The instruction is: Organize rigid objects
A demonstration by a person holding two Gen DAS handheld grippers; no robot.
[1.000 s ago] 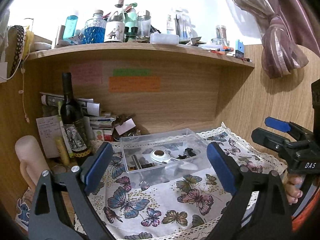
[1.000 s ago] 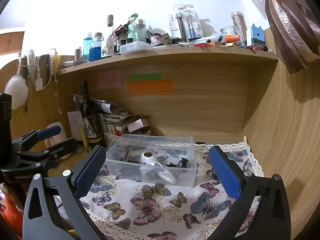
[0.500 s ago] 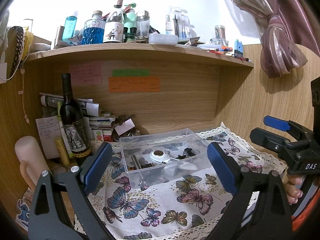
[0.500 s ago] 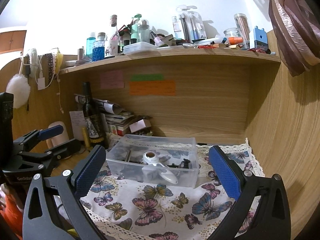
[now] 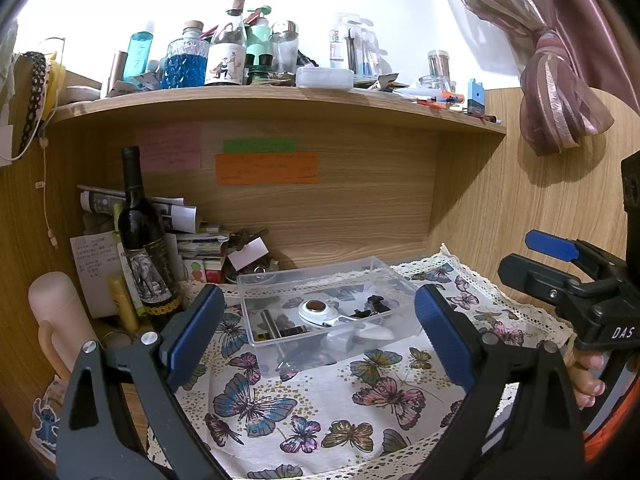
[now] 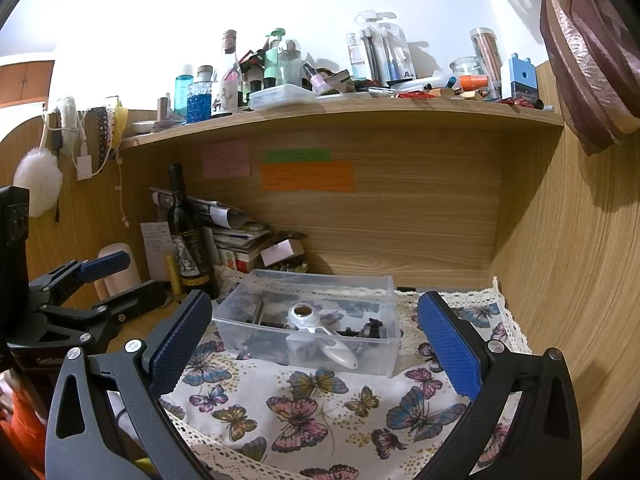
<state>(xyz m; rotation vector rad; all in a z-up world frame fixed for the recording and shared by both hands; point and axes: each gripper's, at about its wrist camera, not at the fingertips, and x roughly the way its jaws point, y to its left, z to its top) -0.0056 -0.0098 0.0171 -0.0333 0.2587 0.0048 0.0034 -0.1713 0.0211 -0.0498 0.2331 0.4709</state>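
A clear plastic box [image 5: 360,350] [image 6: 384,344] stands on a butterfly-print cloth [image 5: 312,408] [image 6: 304,404]. Inside it lie a white tool with a brown round centre [image 5: 316,309] [image 6: 320,334], a metal rod [image 5: 269,322], black clips [image 5: 376,304] and other small items. My left gripper [image 5: 318,340] is open and empty, held back from the box. My right gripper [image 6: 314,344] is open and empty, also short of the box. Each gripper shows at the edge of the other's view.
A dark wine bottle [image 5: 144,240] [image 6: 186,232], stacked papers and small boxes [image 5: 200,240] and a pink flask [image 5: 60,320] stand at the left back. A crowded shelf [image 5: 280,96] hangs above. Wooden walls close the back and right. A curtain [image 5: 560,92] hangs at right.
Both views have shifted very slightly; the grippers stay open and nothing on the cloth has moved.
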